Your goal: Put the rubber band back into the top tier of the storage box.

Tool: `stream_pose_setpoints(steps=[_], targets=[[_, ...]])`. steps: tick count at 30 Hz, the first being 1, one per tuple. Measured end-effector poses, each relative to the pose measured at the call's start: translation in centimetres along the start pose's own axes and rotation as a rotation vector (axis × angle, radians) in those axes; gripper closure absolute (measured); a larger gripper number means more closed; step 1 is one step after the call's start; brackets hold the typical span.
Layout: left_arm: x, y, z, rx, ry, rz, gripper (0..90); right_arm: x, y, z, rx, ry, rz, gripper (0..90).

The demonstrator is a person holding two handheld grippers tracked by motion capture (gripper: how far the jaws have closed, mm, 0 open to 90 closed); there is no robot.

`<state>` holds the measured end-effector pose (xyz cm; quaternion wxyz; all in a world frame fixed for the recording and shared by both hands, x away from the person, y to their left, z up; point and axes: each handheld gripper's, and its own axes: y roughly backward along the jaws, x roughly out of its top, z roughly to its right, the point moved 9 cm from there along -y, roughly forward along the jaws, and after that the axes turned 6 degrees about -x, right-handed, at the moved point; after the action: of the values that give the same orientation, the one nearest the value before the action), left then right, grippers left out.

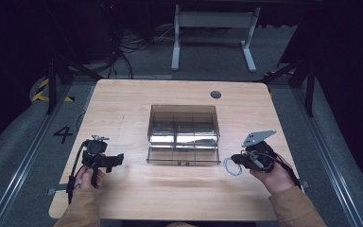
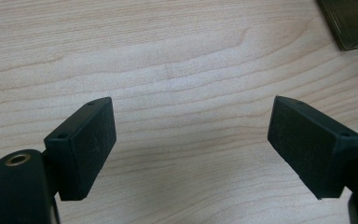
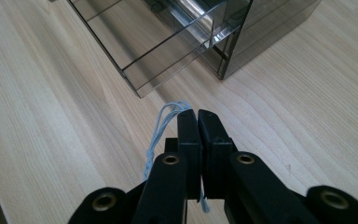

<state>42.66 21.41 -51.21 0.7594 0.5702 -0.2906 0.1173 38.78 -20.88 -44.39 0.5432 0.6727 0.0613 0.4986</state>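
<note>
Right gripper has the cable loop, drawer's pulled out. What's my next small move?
Probably carry the right gripper, shut on the pale cable loop, over the open drawer of the smoky organizer box. The drawer stands pulled out beside it, and the left gripper is open, holding nothing.

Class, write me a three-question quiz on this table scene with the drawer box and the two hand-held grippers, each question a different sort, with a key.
1. True or false: the left hand-held gripper is shut.
2. What does the right hand-held gripper hold? A) a spoon B) a loop of pale string C) a lid
3. Fill in: the smoky clear drawer box has a drawer pulled ____.

Key: 1 false, its jaws stand wide apart; 2 B; 3 out.
</note>
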Motion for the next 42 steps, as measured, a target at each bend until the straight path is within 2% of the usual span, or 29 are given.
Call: stream_pose_setpoints(steps=[10, 18, 25, 32, 42], targets=[[0.0, 0.0, 0.1, 0.001, 0.000, 0.002, 16.0, 1.2, 2.4, 0.7, 0.013, -0.042, 0.056, 88.6], [0.0, 0.1, 0.0, -0.001, -0.003, 0.001, 16.0, 2.3, 3.5, 0.5, 0.028, -0.043, 0.098, 88.6], [0.0, 0.1, 0.1, 0.002, 0.002, 0.004, 16.0, 2.7, 4.1, 0.6, 0.025, -0.046, 0.109, 88.7], [0.0, 0.0, 0.1, 0.002, 0.003, 0.003, 16.1, 3.6, 4.6, 0.4, 0.021, -0.034, 0.125, 88.6], [0.0, 0.1, 0.1, 0.001, -0.002, 0.004, 16.0, 6.4, 4.3, -1.0, 0.044, 0.015, 0.144, 88.6]])
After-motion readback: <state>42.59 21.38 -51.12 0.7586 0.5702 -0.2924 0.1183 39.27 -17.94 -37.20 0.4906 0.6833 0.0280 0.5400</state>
